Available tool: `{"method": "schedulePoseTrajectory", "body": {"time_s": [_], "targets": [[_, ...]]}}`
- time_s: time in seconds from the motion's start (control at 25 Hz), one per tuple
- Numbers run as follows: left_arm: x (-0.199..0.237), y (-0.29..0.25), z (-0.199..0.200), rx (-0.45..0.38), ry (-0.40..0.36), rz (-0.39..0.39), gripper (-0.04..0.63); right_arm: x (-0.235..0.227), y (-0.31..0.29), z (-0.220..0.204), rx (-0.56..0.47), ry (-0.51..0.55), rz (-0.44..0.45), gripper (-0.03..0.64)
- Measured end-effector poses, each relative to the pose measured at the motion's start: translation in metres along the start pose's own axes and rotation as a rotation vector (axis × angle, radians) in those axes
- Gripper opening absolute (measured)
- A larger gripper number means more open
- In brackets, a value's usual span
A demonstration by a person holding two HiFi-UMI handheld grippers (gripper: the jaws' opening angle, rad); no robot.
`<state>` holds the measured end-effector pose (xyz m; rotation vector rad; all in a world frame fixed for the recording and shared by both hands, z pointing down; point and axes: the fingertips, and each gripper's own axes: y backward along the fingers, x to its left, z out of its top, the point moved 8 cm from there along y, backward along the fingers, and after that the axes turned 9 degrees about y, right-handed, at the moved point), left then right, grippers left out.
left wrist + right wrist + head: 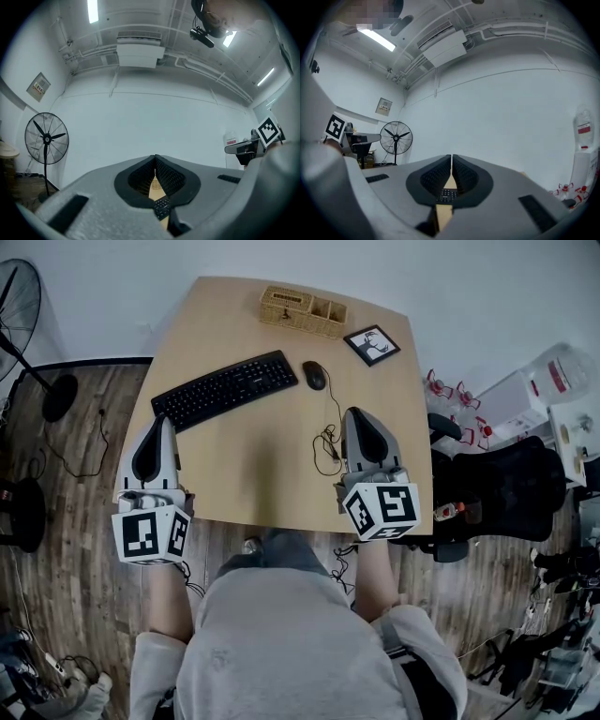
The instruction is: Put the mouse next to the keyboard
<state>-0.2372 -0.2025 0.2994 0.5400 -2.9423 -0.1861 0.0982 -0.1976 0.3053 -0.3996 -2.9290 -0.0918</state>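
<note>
A black keyboard (226,389) lies slantwise on the wooden table (262,474). Just to its right sits a black mouse (314,375), whose cable (327,439) runs toward the near edge in a tangle. My left gripper (167,418) hovers at the table's left near corner, jaws shut with nothing between them. My right gripper (357,412) is over the table right of the cable, also shut and empty. In both gripper views the jaw tips meet, with a sliver of keyboard (161,206) and table showing below them. The keyboard (448,194) shows likewise in the right gripper view.
A wicker organiser (302,310) and a framed picture (371,344) stand at the table's far edge. A black office chair (497,488) and clutter stand to the right, a floor fan (28,343) to the left. The person's torso is at the near edge.
</note>
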Motion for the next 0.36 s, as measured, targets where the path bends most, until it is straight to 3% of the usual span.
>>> {"method": "schedulePoseTrajectory", "body": {"time_s": [0.36], "targets": [[0.0012,0.0007,-0.0032,0.000,0.008,-0.001,0.009,0.0050,0.0004,0.0043,-0.017,0.002,-0.009,0.015]]}}
